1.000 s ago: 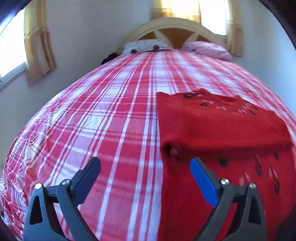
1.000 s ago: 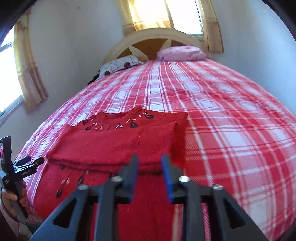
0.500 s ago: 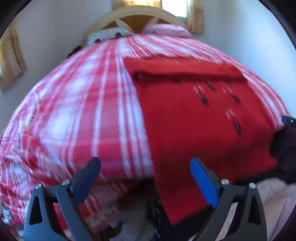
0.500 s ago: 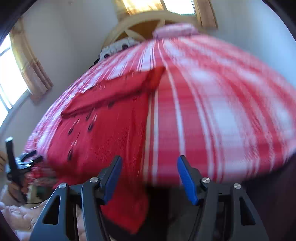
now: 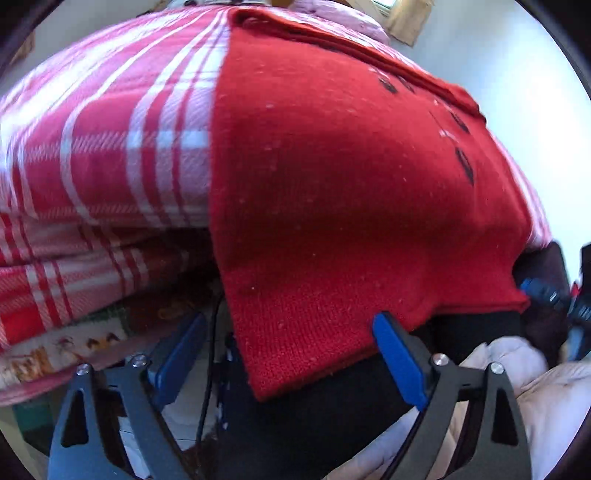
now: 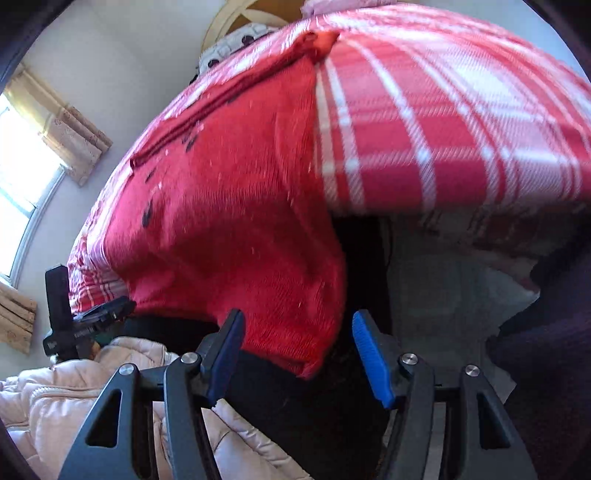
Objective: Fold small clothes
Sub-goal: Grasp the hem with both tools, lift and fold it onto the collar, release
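A red knit sweater [image 5: 351, 192] with dark markings lies on the red-and-white plaid bed [image 5: 110, 147], its hem hanging over the bed's near edge. My left gripper [image 5: 288, 354] is open, its jaws on either side of the hem's left corner, not touching it. In the right wrist view the sweater [image 6: 229, 206] hangs down the same way. My right gripper [image 6: 297, 343] is open with the hem's right corner between its jaws. The sweater's upper part is folded over near the collar.
A person's pale pink padded jacket [image 6: 92, 391] and dark clothing [image 5: 314, 417] sit below the bed edge. The other gripper [image 6: 74, 317] shows at the left in the right wrist view. A window with curtains [image 6: 55, 147] is at the left; the headboard [image 6: 240, 14] is far back.
Both grippers have dropped from above the bed to below its near edge and come close to the sweater's hem. The right gripper has opened wider.
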